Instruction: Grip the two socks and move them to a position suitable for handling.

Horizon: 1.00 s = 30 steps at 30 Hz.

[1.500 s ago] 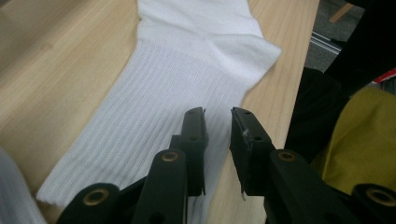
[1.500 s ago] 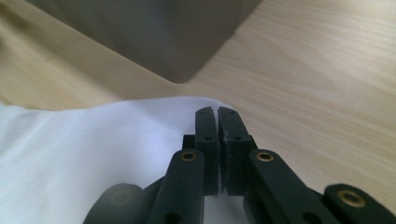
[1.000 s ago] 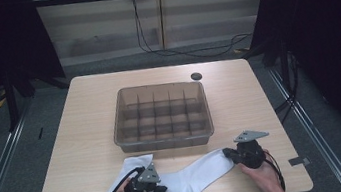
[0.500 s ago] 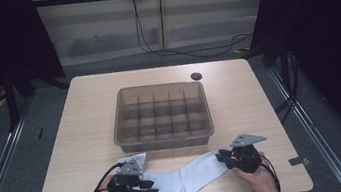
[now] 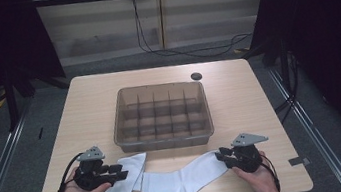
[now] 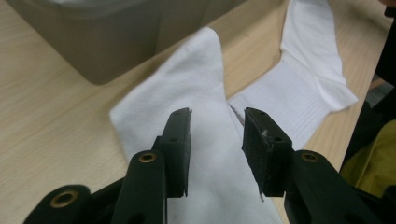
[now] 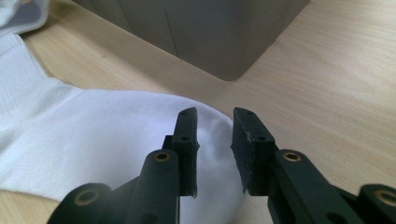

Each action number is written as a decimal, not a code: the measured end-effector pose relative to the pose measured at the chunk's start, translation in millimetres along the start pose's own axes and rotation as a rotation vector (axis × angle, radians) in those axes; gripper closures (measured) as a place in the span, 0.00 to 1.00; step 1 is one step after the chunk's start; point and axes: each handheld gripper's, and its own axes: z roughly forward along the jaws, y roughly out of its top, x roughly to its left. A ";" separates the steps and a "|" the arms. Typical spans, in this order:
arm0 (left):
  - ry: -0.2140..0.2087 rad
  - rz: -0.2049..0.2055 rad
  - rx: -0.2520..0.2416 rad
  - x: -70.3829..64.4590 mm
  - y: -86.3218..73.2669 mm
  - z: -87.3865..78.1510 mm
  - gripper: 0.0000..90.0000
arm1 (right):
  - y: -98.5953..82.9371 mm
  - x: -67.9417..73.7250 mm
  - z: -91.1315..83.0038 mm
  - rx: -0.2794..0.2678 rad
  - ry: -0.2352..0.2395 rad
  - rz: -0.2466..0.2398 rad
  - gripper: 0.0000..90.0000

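Two white socks lie near the table's front edge. The left sock (image 5: 125, 180) (image 6: 196, 79) runs diagonally, and the longer right sock (image 5: 185, 177) (image 7: 102, 135) stretches toward the right. My left gripper (image 5: 120, 171) (image 6: 217, 116) is open, its jaws just over the left sock's middle. At the right sock's toe end my right gripper (image 5: 221, 156) (image 7: 215, 114) also stands open, a jaw on either side of the toe. The second sock (image 6: 303, 84) shows beyond the left jaws.
A translucent grey bin (image 5: 161, 115) (image 6: 116, 32) (image 7: 201, 28) with several divided compartments stands mid-table, just behind the socks. A small dark round disc (image 5: 196, 76) lies at the back right. Bare wood lies to the left and right of the bin.
My left gripper has drawn back to the left, and the left sock now lies spread out apart from the right one. The right gripper has shifted slightly left.
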 end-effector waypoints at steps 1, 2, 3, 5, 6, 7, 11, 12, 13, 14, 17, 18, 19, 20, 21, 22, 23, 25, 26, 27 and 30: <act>-0.003 0.014 0.012 -2.0 -0.7 3.4 0.68 | 0.3 0.4 0.3 -0.002 0.002 -0.002 0.79; -0.005 0.018 0.030 -4.2 -1.5 7.8 0.67 | 0.4 0.8 0.5 -0.003 0.003 -0.003 0.79; -0.004 0.027 0.049 -6.0 -2.1 12.0 0.66 | 0.4 1.0 0.9 -0.004 0.003 -0.006 0.79; -0.002 0.031 0.066 -8.2 -3.8 19.6 0.63 | 0.2 1.2 1.3 -0.001 0.004 -0.005 0.78; -0.005 0.034 0.071 -8.6 -4.2 22.0 0.62 | -0.2 1.1 1.7 0.000 0.001 -0.002 0.78; 0.010 0.046 0.084 -10.4 -4.4 24.7 0.61 | -0.5 0.7 2.0 0.002 0.002 -0.003 0.78; 0.035 0.079 0.123 -12.9 -5.9 33.0 0.54 | -0.7 0.3 2.6 0.004 -0.001 -0.006 0.77; 0.034 0.083 0.125 -14.0 -6.4 34.7 0.52 | -0.6 0.3 2.5 0.003 0.001 -0.006 0.77; 0.039 0.089 0.124 -15.9 -6.7 35.6 0.50 | -0.5 0.2 2.4 0.002 0.001 -0.007 0.77; 0.071 0.117 0.142 -19.3 -6.3 35.9 0.49 | -0.4 0.4 2.2 0.002 0.001 -0.007 0.77; 0.110 0.137 0.153 -20.1 -5.2 36.2 0.60 | -0.4 1.3 1.9 -0.006 0.005 -0.016 0.76; 0.125 0.142 0.154 -18.6 -5.4 35.2 0.68 | -0.4 1.4 2.0 -0.004 0.004 -0.019 0.76; 0.117 0.129 0.146 -16.0 -5.8 34.2 0.75 | -0.4 1.4 2.1 -0.001 0.003 -0.021 0.76; 0.111 0.112 0.143 -12.6 -6.0 32.8 0.85 | -0.4 1.3 2.1 -0.001 0.003 -0.020 0.76; 0.097 0.091 0.146 -9.2 -5.9 31.0 0.89 | -0.4 1.2 2.2 -0.002 0.001 -0.018 0.76; 0.089 0.076 0.138 -6.8 -6.1 29.9 0.90 | -0.4 0.9 2.1 -0.002 0.002 -0.015 0.76; 0.080 0.060 0.124 -5.2 -6.1 28.3 0.91 | -0.4 0.7 2.4 -0.002 0.000 -0.015 0.76; 0.048 0.032 0.098 -3.6 -5.3 23.8 0.92 | -0.5 0.5 2.9 -0.003 -0.005 -0.017 0.76; 0.045 0.028 0.089 -3.2 -4.6 21.8 0.92 | -0.5 0.5 3.1 -0.003 -0.004 -0.017 0.76; 0.040 0.019 0.074 -2.9 -3.7 18.9 0.91 | -0.6 0.6 3.2 -0.002 -0.005 -0.013 0.76; 0.000 0.006 0.024 -3.4 -2.2 12.5 0.91 | -0.4 0.8 4.1 -0.001 -0.004 -0.013 0.76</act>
